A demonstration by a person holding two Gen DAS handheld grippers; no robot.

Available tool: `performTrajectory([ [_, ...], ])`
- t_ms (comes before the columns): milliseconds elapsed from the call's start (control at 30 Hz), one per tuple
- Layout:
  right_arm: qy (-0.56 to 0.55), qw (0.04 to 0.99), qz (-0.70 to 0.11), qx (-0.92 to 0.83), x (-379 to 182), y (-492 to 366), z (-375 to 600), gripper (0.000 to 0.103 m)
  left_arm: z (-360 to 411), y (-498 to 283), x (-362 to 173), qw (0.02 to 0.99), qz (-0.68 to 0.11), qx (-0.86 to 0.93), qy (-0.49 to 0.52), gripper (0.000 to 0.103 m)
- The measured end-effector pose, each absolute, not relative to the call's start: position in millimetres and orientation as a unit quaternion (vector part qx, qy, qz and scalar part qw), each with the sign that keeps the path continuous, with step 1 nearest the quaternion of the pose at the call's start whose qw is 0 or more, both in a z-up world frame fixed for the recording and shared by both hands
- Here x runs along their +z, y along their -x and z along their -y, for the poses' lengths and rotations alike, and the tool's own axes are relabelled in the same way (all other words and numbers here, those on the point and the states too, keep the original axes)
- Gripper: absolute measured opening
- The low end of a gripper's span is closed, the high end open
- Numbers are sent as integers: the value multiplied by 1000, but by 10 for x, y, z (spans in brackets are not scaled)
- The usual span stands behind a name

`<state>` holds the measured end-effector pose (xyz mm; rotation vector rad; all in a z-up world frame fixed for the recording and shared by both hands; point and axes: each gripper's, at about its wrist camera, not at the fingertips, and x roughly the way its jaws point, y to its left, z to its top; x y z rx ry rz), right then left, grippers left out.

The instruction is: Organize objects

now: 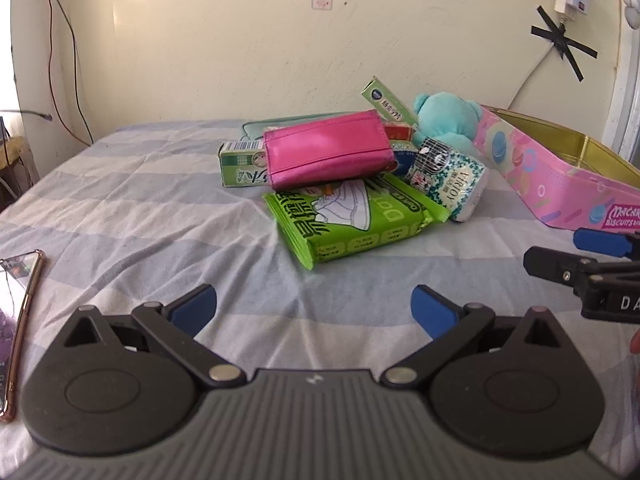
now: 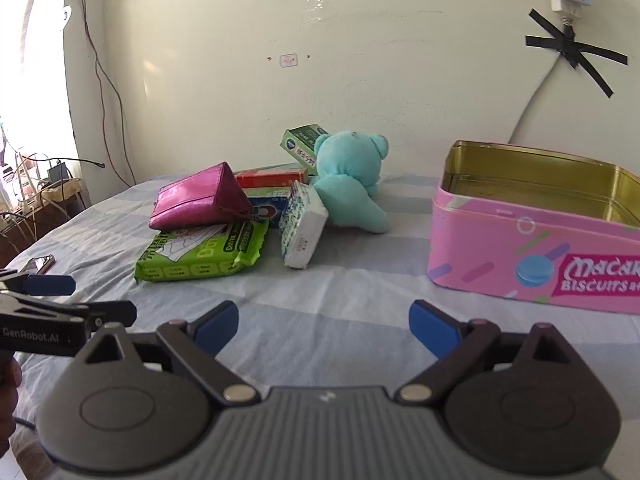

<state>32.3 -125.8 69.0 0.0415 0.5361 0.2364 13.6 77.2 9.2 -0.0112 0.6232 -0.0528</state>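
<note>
Left tool [image 1: 314, 308] and right tool [image 2: 324, 322] gape wide, holding nothing.

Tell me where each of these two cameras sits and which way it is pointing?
Left wrist: on the left gripper, low over the bed, facing the pile with the pink pouch; its own open fingers show, plus the right gripper at the right edge.
Right wrist: on the right gripper, facing the same pile and the open pink biscuit tin; its own open fingers show, plus the left gripper at the left edge.
Shared: pouch, teal bear, green packet, tin, striped sheet.
</note>
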Motion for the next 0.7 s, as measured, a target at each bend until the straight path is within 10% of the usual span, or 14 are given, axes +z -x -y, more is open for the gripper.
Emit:
performTrajectory([
  [267, -4, 936, -292, 194, 779, -689, 1058, 66, -1203, -536, 231, 932, -338, -74, 112, 85],
  [533, -31, 917, -320, 238, 731, -1156, 865, 67, -1136, -1006, 93, 908, -375, -97, 161, 58],
  [700, -32, 900, -338, 273, 635, -1180, 684, 37, -906, -829, 190, 922, -360, -88, 112, 49],
])
